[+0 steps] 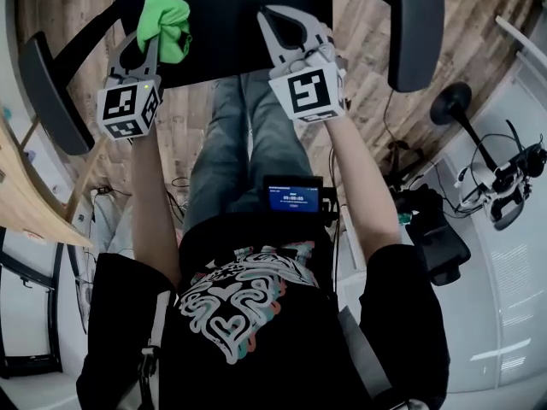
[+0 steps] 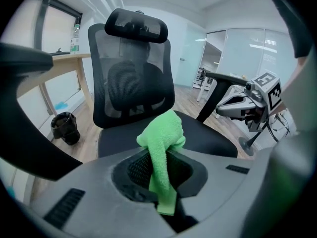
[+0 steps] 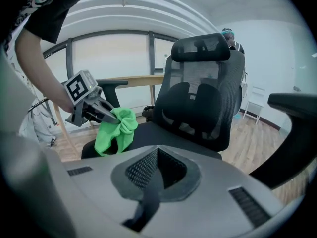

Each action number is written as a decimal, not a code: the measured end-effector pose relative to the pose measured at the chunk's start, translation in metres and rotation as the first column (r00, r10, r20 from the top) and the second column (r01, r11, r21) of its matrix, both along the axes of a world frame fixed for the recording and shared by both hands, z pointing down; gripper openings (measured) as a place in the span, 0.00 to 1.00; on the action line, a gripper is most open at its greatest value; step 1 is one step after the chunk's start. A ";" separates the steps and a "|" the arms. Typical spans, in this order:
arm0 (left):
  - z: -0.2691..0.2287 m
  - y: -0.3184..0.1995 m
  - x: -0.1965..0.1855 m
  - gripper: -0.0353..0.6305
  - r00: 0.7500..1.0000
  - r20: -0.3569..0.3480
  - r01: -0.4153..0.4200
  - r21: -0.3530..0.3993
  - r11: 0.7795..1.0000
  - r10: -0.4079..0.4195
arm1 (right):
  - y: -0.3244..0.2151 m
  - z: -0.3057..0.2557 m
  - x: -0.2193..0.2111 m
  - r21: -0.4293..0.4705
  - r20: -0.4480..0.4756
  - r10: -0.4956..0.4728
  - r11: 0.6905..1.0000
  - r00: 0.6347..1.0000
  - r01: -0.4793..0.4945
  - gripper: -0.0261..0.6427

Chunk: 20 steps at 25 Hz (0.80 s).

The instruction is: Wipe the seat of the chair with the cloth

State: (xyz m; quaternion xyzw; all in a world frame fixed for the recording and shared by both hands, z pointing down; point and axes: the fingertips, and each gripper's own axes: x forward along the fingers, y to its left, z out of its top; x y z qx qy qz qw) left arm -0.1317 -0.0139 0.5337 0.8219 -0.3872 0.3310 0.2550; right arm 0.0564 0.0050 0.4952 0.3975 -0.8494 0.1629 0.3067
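Judging by how things lie, the wipe is only at its start: the green cloth [image 2: 162,148] is bunched at the tip of the left gripper [image 1: 155,45], whose jaws are pinched tight on a fold of it, and it hangs over the front left part of the seat [image 3: 163,138]. Whether its lower edge touches the seat I cannot tell. No wiped streak or mark shows, so nearly the whole surface seems left to do. The right gripper [image 1: 275,20] hovers over the seat's front right, its jaws together with nothing between them. The cloth looks like soft, nubby microfibre, crumpled into a loose ball with one flat tail running down between the jaws. The seat is a broad, dark, matt pad with rounded corners, and behind it rises a black mesh backrest [image 2: 131,83].
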 end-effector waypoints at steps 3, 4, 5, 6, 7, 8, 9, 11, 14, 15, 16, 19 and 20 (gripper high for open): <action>0.013 0.008 0.002 0.11 1.000 0.001 -0.007 -0.020 1.000 0.007 | 0.006 0.017 0.000 -0.010 -0.015 -0.019 1.000 1.000 0.019 0.04; 0.017 0.009 0.002 0.11 1.000 0.002 -0.011 -0.023 1.000 0.011 | 0.007 0.021 0.001 -0.013 -0.018 -0.021 1.000 1.000 0.020 0.04; 0.020 0.010 0.002 0.11 1.000 0.004 -0.014 -0.027 1.000 0.014 | 0.007 0.024 0.001 -0.015 -0.020 -0.021 1.000 1.000 0.021 0.04; 0.023 0.011 0.003 0.11 1.000 0.005 -0.014 -0.032 0.999 0.014 | 0.007 0.027 0.002 -0.017 -0.021 -0.020 1.000 1.000 0.020 0.04; 0.027 0.011 0.003 0.11 1.000 0.004 -0.012 -0.038 0.999 0.013 | 0.007 0.029 0.003 -0.020 -0.023 -0.019 1.000 1.000 0.018 0.04; 0.031 0.012 0.002 0.11 1.000 0.003 -0.008 -0.045 0.999 0.008 | 0.008 0.032 0.003 -0.024 -0.024 -0.017 1.000 1.000 0.016 0.04; 0.035 0.013 0.002 0.11 1.000 0.001 -0.002 -0.053 0.999 0.002 | 0.010 0.034 0.003 -0.029 -0.026 -0.017 0.999 1.000 0.016 0.04; 0.043 0.014 0.001 0.11 1.000 0.002 0.004 -0.065 0.998 -0.004 | 0.013 0.037 0.001 -0.038 -0.022 -0.023 0.999 0.999 0.022 0.04; 0.053 0.015 0.002 0.11 1.000 0.008 0.010 -0.081 0.997 -0.010 | 0.017 0.042 -0.002 -0.049 -0.009 -0.048 0.998 0.999 0.047 0.04; 0.056 0.015 0.002 0.11 1.000 0.012 0.013 -0.086 0.996 -0.012 | 0.018 0.045 -0.003 -0.047 -0.007 -0.054 0.997 0.999 0.054 0.04; 0.059 0.015 0.001 0.11 1.000 0.015 0.016 -0.092 0.996 -0.015 | 0.019 0.048 -0.004 -0.044 -0.006 -0.058 0.997 0.998 0.058 0.04; 0.065 0.015 0.001 0.11 1.000 0.019 0.022 -0.110 0.994 -0.020 | 0.021 0.053 -0.005 -0.061 -0.011 -0.061 0.996 0.998 0.060 0.04; 0.066 0.015 0.001 0.11 1.000 0.020 0.021 -0.114 0.993 -0.019 | 0.021 0.055 -0.007 -0.062 -0.010 -0.061 0.996 0.998 0.060 0.04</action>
